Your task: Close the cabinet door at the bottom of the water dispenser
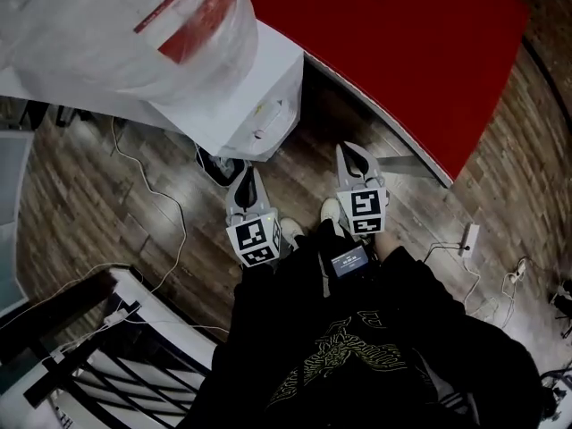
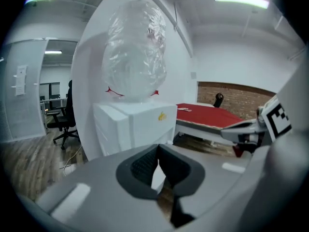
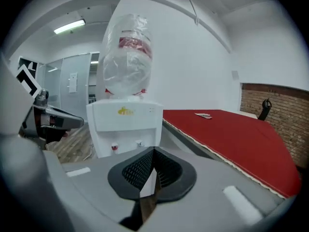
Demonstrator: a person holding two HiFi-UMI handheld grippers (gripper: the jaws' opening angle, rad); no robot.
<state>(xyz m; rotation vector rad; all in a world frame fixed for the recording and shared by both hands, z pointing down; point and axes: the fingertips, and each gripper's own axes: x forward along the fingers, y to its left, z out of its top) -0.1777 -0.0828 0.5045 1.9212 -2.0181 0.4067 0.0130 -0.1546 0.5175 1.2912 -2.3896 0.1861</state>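
Water dispenser, white, upright on the floor, ahead-left of both grippers, its bottom cabinet door below jaw height and not clearly seen; left gripper nearer, right gripper alongside, both pairs of jaws closed together, holding nothing.

Head view steeply down; gripper views share dispenser

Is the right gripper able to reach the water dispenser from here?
Probably yes. The right gripper hangs near the water dispenser without touching it, jaws shut and empty, with only wooden floor between them. Nothing looks in the way.
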